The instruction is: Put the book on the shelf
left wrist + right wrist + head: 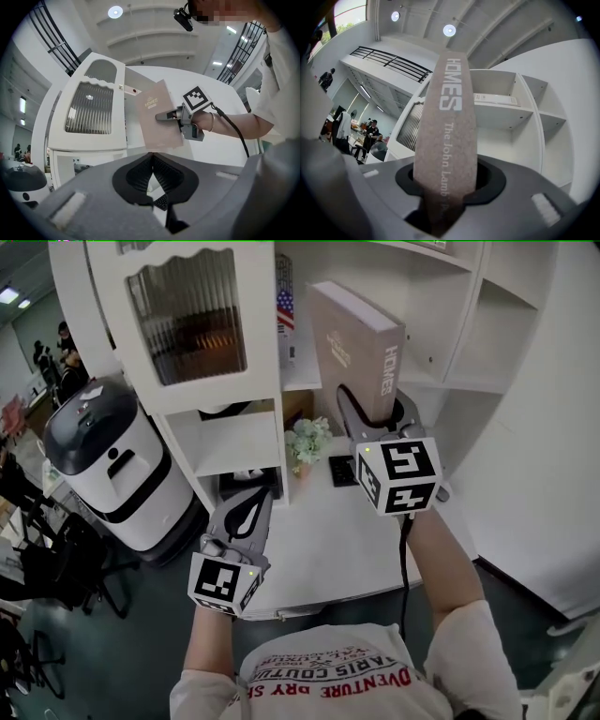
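We have the right gripper clamped on the lower end of the book, one jaw on each cover and the spine facing the gripper's camera. The book stands tall above the jaws, in the air in front of the shelf and not yet in any compartment.

The left gripper is closed on nothing. It hangs low, below the shelf's open door and well apart from the book.

Hazards we judge from this position:
- Pivot in the grip. The hold is on one end only, so the long free part can swing between the pads if we tilt or push quickly.
- Corner strike. The upper corner can catch a shelf board or divider on entry and lever the book out of the jaws.
- Drop. A released book would fall on the desk under the shelf, near the plant.
- No backup. The left gripper is too far from the shelf opening to steady the book.
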